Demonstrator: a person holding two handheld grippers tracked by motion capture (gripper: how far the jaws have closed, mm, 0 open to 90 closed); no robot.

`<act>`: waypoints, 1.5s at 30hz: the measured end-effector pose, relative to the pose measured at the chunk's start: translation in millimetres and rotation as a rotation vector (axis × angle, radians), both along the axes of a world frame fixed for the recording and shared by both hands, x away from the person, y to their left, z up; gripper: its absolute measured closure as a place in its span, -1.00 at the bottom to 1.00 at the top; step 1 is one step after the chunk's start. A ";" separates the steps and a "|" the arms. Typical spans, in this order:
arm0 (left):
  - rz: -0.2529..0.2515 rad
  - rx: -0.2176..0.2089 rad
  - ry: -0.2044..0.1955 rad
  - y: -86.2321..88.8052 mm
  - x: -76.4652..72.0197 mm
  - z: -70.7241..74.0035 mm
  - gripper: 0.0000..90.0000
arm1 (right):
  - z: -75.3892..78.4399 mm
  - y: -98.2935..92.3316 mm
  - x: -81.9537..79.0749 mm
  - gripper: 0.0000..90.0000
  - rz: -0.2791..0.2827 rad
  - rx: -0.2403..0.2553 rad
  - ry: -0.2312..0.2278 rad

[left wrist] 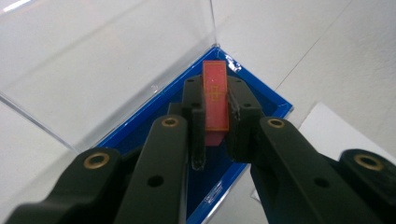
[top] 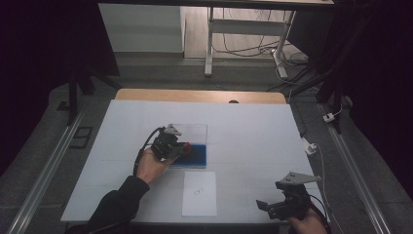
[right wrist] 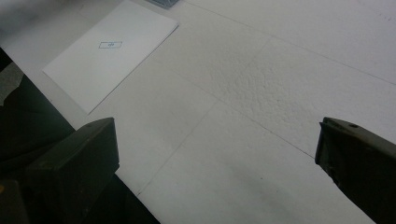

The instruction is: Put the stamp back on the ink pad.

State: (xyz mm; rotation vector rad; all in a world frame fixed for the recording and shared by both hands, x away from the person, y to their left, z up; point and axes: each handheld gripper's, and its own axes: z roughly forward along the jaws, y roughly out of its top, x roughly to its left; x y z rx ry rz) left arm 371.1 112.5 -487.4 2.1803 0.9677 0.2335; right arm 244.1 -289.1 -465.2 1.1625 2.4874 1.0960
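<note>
A thin red rectangular chip (left wrist: 215,93) with a gold-lined pattern stands upright between the jaws of my left gripper (left wrist: 215,100), which is shut on it. The chip hangs just above a shallow blue tray (left wrist: 273,105) whose clear lid (left wrist: 93,70) is tipped open behind it. In the high view the left gripper (top: 182,146) is at the left edge of the blue tray (top: 198,156), in the middle of the white table. My right gripper (top: 267,204) rests near the table's front right corner with its jaws wide apart and nothing between them. The right gripper (right wrist: 215,154) faces bare white table.
A white sheet of paper (top: 199,192) with a small printed mark lies in front of the tray; in the right gripper view the sheet (right wrist: 112,51) is at the upper left. The clear lid (top: 192,131) stands up behind the tray. Dark floor and rails flank the table.
</note>
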 end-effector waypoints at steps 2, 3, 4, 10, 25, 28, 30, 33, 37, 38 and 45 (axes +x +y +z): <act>-0.001 0.010 0.004 -0.9 1.0 -2.2 0.76 | 0.1 0.2 -0.2 -1.00 -0.001 -0.003 0.001; 0.000 0.016 0.005 -1.5 1.3 -3.2 0.76 | 0.1 0.2 -0.1 -1.00 -0.001 -0.003 0.001; -0.001 0.021 0.006 -2.3 1.7 -4.1 0.76 | 0.1 0.1 -0.2 -1.00 -0.002 -0.002 0.001; -0.012 0.043 0.010 -8.1 3.0 -9.1 0.76 | 0.1 0.0 -0.3 -1.00 -0.001 0.000 0.000; -0.012 0.089 0.005 -15.8 4.1 -15.4 0.68 | 0.1 0.1 -0.7 -1.00 0.002 -0.001 -0.003; -0.005 0.070 0.003 -14.5 4.4 -13.6 0.61 | 0.2 0.0 -0.8 -1.00 0.001 -0.003 -0.004; 0.000 0.060 0.000 -13.4 4.4 -11.6 0.54 | 0.2 0.0 -0.9 -1.00 0.001 -0.004 -0.004; 0.006 0.049 -0.001 -11.1 4.4 -7.7 0.44 | 0.3 0.0 -1.0 -1.00 0.001 -0.004 -0.005; 0.012 0.011 0.011 -8.2 4.1 -2.2 0.25 | 0.4 0.0 -1.2 -1.00 0.000 -0.005 -0.006; 0.012 0.002 0.010 -7.4 3.6 -0.8 0.19 | 0.5 0.0 -1.3 -1.00 -0.001 -0.004 -0.006; 0.022 -0.056 0.001 -1.6 -2.2 8.9 -0.21 | 0.6 -0.2 -1.6 -1.00 0.001 -0.004 -0.009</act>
